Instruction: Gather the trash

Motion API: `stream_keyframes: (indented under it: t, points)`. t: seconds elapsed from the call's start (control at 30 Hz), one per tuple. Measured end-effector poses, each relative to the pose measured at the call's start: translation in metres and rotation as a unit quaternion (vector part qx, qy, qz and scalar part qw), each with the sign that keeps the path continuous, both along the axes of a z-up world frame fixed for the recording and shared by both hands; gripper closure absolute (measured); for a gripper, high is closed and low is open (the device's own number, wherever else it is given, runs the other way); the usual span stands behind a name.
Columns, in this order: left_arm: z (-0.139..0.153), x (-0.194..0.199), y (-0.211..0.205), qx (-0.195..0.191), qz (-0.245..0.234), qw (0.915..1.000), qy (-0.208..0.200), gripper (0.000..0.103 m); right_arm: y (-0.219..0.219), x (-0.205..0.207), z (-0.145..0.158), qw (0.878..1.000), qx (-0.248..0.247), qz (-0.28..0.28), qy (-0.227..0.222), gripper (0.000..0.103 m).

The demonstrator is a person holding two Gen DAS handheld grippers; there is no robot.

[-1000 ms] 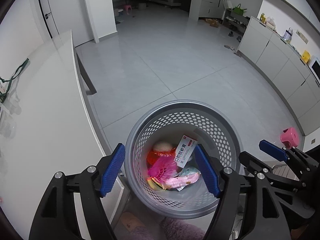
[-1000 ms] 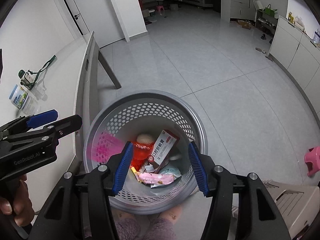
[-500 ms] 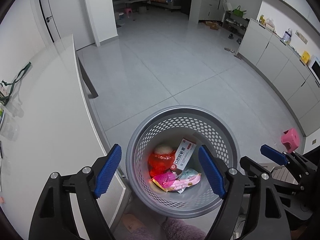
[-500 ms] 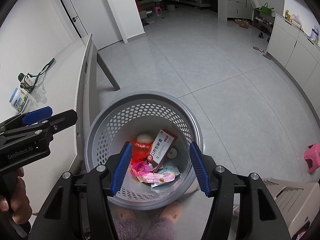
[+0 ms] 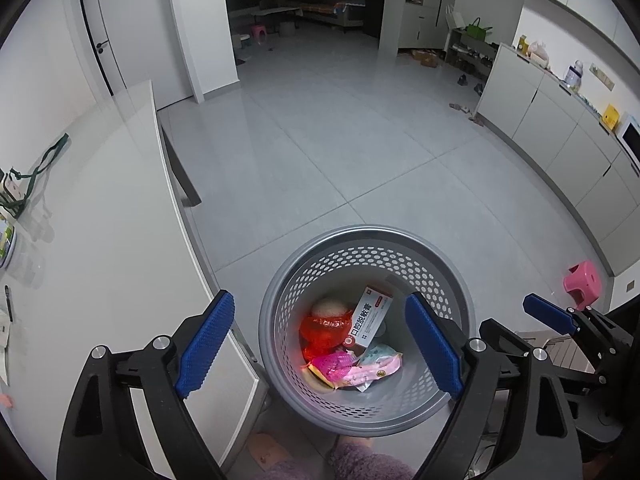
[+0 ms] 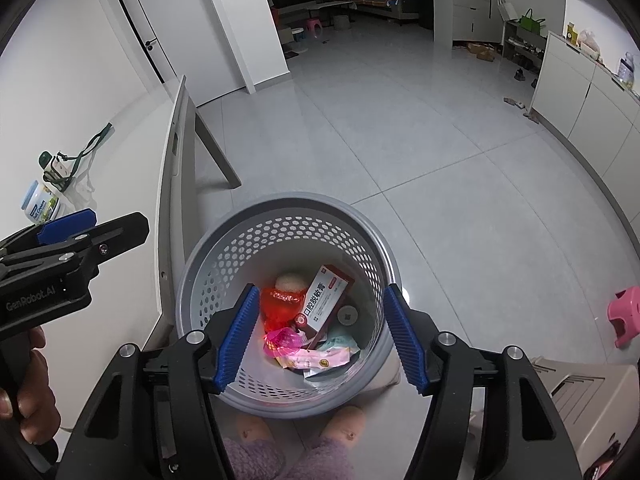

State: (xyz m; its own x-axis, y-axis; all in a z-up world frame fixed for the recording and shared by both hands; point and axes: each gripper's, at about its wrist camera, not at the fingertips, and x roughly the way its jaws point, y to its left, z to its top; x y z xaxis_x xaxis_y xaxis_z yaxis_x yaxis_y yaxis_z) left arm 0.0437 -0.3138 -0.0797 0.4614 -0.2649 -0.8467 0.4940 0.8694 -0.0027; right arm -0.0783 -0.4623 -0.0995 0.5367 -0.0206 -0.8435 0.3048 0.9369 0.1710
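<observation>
My tabletop (image 5: 80, 240) edges the grey bin (image 5: 362, 236), which holds the dropped trash (image 5: 352, 356). My left claw (image 5: 320, 344) and right claw (image 6: 318, 340) have just been opening, empty; next, I'd seek remaining trash.

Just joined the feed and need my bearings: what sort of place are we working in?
Most likely a home's open kitchen and living area: white base cabinets with a microwave along the right wall, a dark sofa in the far room, and a grey perforated plastic trash basket on the grey tiled floor.
</observation>
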Motion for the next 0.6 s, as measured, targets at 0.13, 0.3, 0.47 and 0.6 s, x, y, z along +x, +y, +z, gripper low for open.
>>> stream_keyframes:
  t: [0.13, 0.3, 0.47, 0.6]
  points:
    - [0.002, -0.002, 0.001, 0.001, 0.000, 1.0000, -0.003, 0.014, 0.002, 0.001, 0.002, 1.000, -0.003, 0.004, 0.000, 0.041]
    - [0.003, 0.000, 0.005, 0.001, 0.005, 1.0000, -0.002, 0.012, 0.004, 0.003, 0.004, 1.000, -0.003, 0.007, 0.000, 0.040]
    - [0.003, 0.001, 0.009, 0.002, 0.012, 0.9999, 0.000, 0.007, 0.006, 0.006, 0.002, 1.000, -0.004, 0.012, 0.005, 0.037]
    - [0.002, 0.003, 0.011, 0.005, 0.015, 0.9999, 0.004, 0.007, 0.009, 0.008, 0.002, 1.000, -0.005, 0.015, 0.007, 0.037]
